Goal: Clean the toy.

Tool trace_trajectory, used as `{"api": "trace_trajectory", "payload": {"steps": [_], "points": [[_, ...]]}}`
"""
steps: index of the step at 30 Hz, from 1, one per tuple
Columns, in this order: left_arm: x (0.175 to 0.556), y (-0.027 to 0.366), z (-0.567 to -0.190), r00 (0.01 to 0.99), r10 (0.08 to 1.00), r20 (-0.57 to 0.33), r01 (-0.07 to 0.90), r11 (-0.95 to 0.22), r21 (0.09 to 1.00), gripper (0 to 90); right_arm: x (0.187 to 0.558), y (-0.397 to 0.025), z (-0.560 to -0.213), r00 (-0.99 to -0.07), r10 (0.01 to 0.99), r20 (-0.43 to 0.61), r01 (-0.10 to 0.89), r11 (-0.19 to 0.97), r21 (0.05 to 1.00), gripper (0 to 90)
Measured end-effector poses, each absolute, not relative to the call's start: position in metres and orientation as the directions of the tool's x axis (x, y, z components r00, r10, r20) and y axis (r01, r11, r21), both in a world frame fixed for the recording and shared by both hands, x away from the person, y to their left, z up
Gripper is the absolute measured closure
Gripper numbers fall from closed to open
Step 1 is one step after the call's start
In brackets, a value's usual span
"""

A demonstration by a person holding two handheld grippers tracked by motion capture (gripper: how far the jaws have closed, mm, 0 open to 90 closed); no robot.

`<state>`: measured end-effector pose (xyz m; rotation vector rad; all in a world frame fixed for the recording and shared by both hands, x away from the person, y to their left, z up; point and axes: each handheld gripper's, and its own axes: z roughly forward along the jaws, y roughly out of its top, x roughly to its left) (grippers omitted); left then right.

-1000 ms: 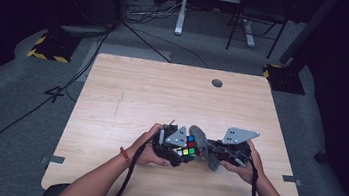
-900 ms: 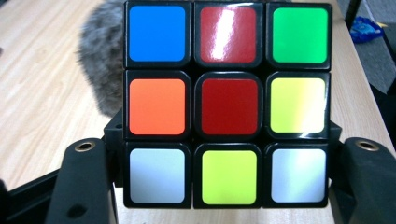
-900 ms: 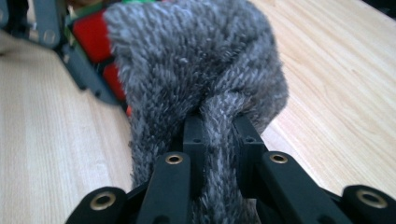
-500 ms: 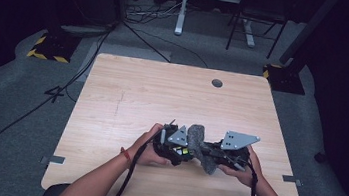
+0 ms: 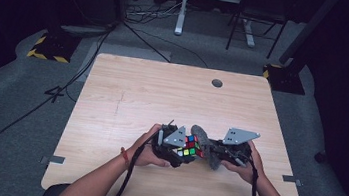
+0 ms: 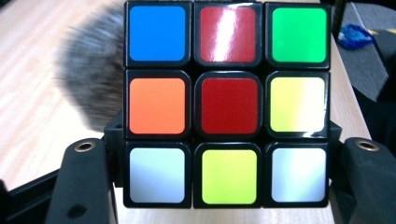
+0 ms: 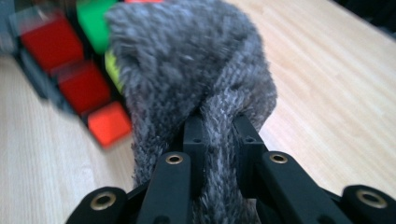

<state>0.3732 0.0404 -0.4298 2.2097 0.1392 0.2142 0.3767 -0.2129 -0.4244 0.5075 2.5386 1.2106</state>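
Wooden table: cube in left tongs, cloth in right tongs.

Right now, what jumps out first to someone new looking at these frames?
The scrambled, black-framed puzzle cube dominates the left gripper view, held between the left gripper jaws, red centre tile facing the camera. Next, the fuzzy grey cloth, pinched in the right gripper, is pressed against the cube. From the high view, both meet at the near edge of the light wooden table.
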Motion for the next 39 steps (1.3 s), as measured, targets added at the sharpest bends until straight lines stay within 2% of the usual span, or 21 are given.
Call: {"api": "trace_trajectory", "payload": {"steps": [3, 10, 13, 17, 20, 22, 26, 29, 31, 34, 39], "points": [[0.375, 0.045, -0.426, 0.976, 0.192, 0.099, 0.033, -0.586, 0.809, 33.8, 0.375, -0.211, -0.429, -0.908, 0.408, -0.098, 0.189, 0.606, 0.773, 79.2], [0.38, 0.045, -0.433, 0.966, 0.216, 0.142, 0.035, -0.653, 0.756, 33.8, 0.365, -0.209, -0.418, -0.908, 0.398, -0.132, 0.146, 0.596, 0.79, 79.1], [0.382, 0.041, -0.44, 0.969, 0.216, 0.117, 0.058, -0.664, 0.745, 33.8, 0.36, -0.21, -0.41, -0.918, 0.381, -0.114, 0.129, 0.558, 0.82, 79.2], [0.38, 0.032, -0.445, 0.976, 0.194, 0.102, 0.057, -0.674, 0.736, 33.7, 0.352, -0.2, -0.407, -0.925, 0.353, -0.144, 0.086, 0.562, 0.823, 79.1], [0.377, 0.028, -0.447, 0.982, 0.165, 0.093, 0.043, -0.674, 0.737, 33.8, 0.355, -0.202, -0.407, -0.911, 0.39, -0.132, 0.1, 0.521, 0.848, 79.1], [0.374, 0.024, -0.446, 0.983, 0.156, 0.099, 0.033, -0.676, 0.736, 33.8, 0.359, -0.201, -0.41, -0.889, 0.427, -0.167, 0.105, 0.544, 0.832, 79.2], [0.375, 0.03, -0.442, 0.982, 0.169, 0.086, 0.044, -0.646, 0.762, 33.8, 0.368, -0.207, -0.417, -0.883, 0.45, -0.134, 0.162, 0.559, 0.813, 79.2], [0.376, 0.032, -0.441, 0.977, 0.19, 0.095, 0.051, -0.644, 0.763, 33.7, 0.369, -0.212, -0.421, -0.893, 0.435, -0.116, 0.173, 0.57, 0.803, 79.1], [0.377, 0.031, -0.443, 0.976, 0.195, 0.1, 0.054, -0.656, 0.753, 33.7, 0.365, -0.213, -0.418, -0.915, 0.39, -0.099, 0.133, 0.526, 0.84, 79.0], [0.376, 0.027, -0.445, 0.977, 0.188, 0.105, 0.051, -0.674, 0.737, 33.4, 0.359, -0.207, -0.413, -0.919, 0.373, -0.125, 0.101, 0.531, 0.841, 79.0], [0.377, 0.023, -0.448, 0.976, 0.182, 0.116, 0.046, -0.702, 0.711, 33.1, 0.361, -0.203, -0.415, -0.931, 0.355, -0.086, 0.11, 0.496, 0.861, 79.2]]}}
